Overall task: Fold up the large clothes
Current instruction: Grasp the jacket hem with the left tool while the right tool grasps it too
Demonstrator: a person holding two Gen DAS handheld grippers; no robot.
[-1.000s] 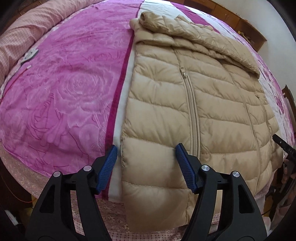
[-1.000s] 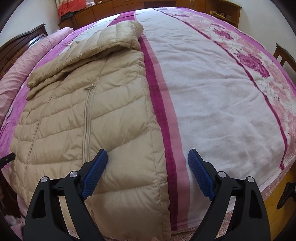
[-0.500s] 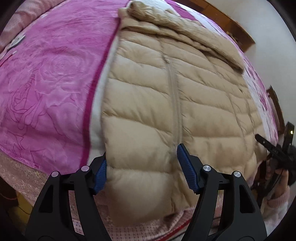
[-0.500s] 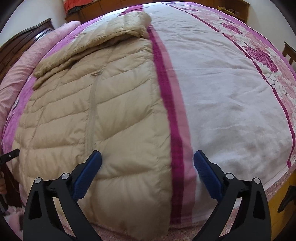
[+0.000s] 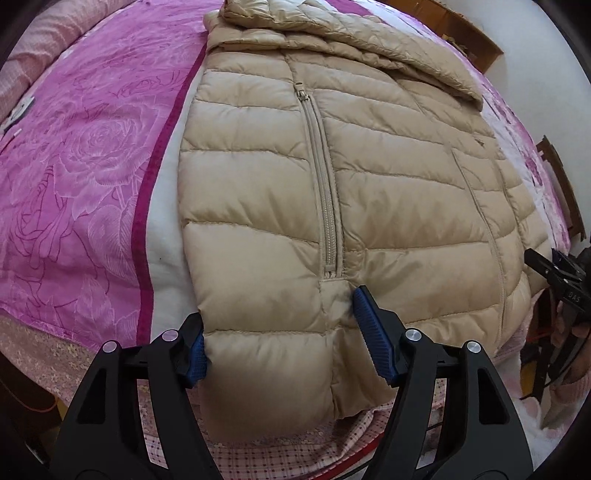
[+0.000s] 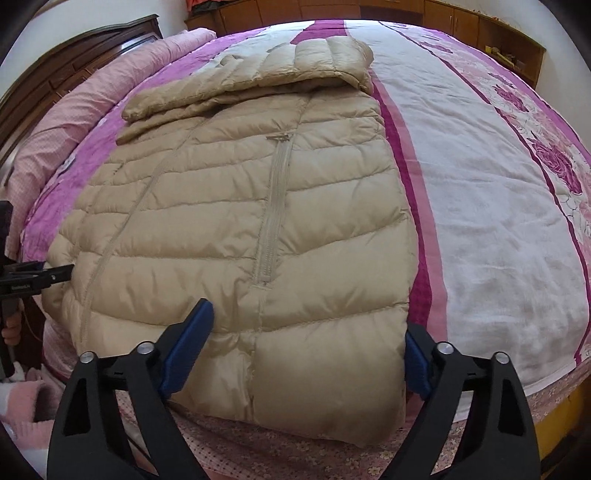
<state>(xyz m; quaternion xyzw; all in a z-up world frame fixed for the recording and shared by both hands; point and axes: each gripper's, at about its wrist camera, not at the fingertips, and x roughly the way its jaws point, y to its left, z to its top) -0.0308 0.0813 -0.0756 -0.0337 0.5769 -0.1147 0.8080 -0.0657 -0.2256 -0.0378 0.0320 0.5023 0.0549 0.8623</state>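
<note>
The beige puffer jacket (image 5: pixel 332 184) lay flat on the bed (image 5: pixel 81 155), zipped front up, its long axis running away from the bed's near edge: hem at that edge, hood folded down at the far end. The hem hung slightly over the edge.

The left view caught a pale strip of bedspread beside the jacket's side edge, then the deep pink rose pattern beyond it, and the right gripper (image 5: pixel 554 273) far off past the jacket's other side. The right view instead showed the wide white band of the bed (image 6: pixel 498 221), a dark wooden headboard (image 6: pixel 92 48) and cabinets (image 6: pixel 369 7) behind the hood.

The left gripper (image 5: pixel 284 332) stood with its jaws apart, straddling one hem corner, one pad tucked behind the jacket's side edge and the other over the fabric just below the zip's end. The right gripper (image 6: pixel 306 347) straddled the opposite hem corner; its jaws had just been closing a little yet were still wide apart, jacket between them, not pinched.
</note>
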